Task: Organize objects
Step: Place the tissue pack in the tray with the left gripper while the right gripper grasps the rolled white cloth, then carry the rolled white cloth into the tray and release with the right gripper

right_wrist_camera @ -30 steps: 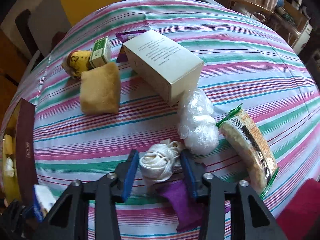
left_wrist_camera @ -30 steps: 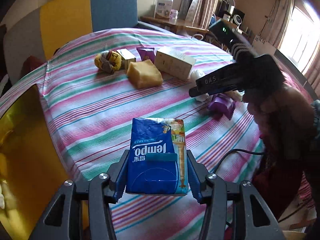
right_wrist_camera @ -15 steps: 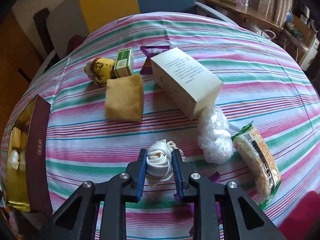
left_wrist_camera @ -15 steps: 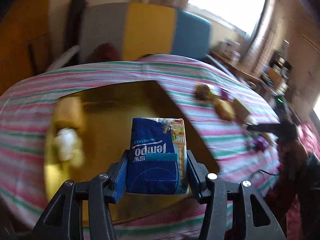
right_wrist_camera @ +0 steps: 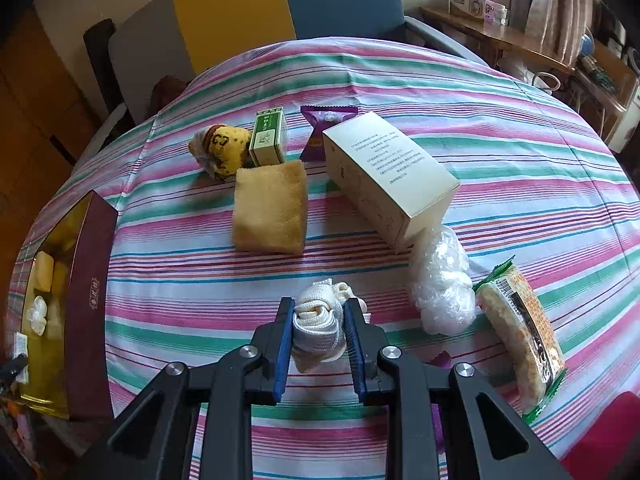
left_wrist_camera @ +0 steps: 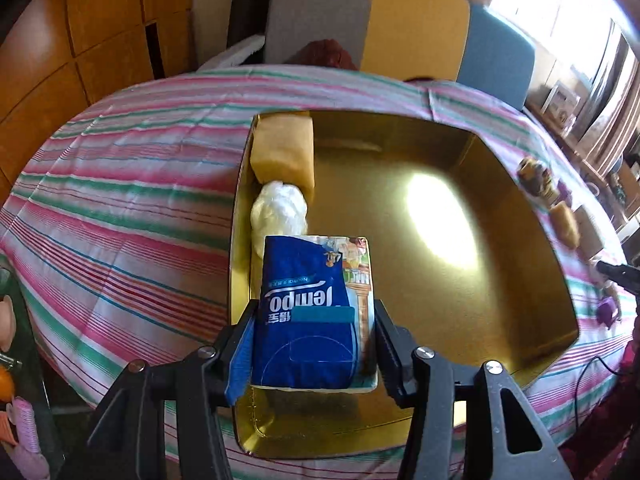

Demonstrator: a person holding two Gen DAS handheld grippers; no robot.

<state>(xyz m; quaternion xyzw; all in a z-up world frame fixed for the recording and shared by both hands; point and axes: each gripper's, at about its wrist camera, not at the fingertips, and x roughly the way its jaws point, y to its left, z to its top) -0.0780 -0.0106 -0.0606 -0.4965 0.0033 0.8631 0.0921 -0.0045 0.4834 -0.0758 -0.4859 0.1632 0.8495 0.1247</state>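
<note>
On the striped table [right_wrist_camera: 480, 136], the gold-lined box [left_wrist_camera: 520, 208] now fills the left view where a second ago only cloth and scattered goods showed. The left hand-held gripper [left_wrist_camera: 312, 344], clamped on the blue tissue pack [left_wrist_camera: 308, 312], has carried it over the box's near-left corner, beside the white bundle [left_wrist_camera: 280, 212] and yellow sponge [left_wrist_camera: 284, 152] already inside; release appears next. The right hand-held gripper [right_wrist_camera: 318, 336] has closed on the white rope bundle [right_wrist_camera: 316, 328], seemingly lifted off the table, so a second item looks ready to follow.

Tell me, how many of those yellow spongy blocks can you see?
2. One yellow spongy block lies in the gold box's far left corner; another sits on the striped tablecloth. Others may be hidden.
</note>
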